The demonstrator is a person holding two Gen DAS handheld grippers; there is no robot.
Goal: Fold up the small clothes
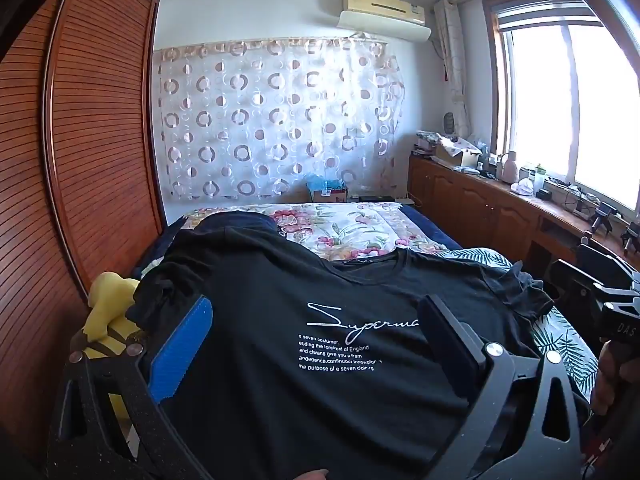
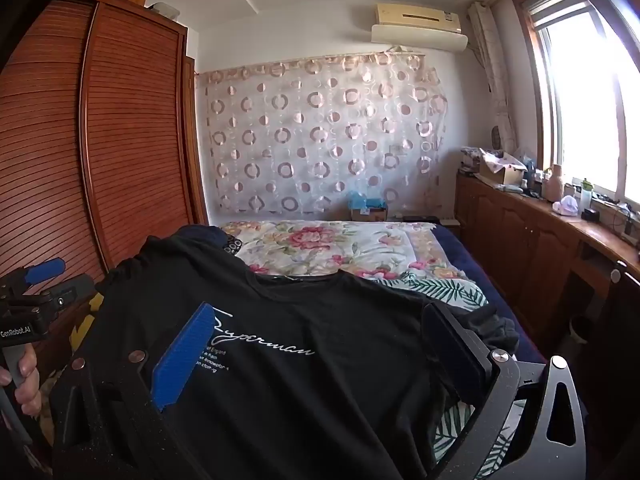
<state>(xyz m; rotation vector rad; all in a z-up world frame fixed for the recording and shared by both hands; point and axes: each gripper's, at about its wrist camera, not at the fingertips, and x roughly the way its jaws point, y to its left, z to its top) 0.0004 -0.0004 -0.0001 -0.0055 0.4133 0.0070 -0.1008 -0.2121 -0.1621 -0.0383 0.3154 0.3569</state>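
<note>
A black T-shirt [image 1: 280, 280] with white script print lies spread face up on the bed, collar toward the far end; it also shows in the right wrist view [image 2: 320, 320]. My left gripper [image 1: 316, 340] is open above the shirt's chest, its blue pad [image 1: 182, 352] near the left sleeve. My right gripper [image 2: 320, 348] is open above the shirt's right half, its black finger [image 2: 452, 344] over the right sleeve. Neither holds any cloth.
A floral bedspread [image 2: 340, 248] covers the bed. A wooden wardrobe [image 1: 92, 140] stands to the left. A low wooden cabinet [image 2: 540, 248] with clutter runs under the window on the right. A yellow plush toy [image 1: 108, 312] sits at the bed's left edge.
</note>
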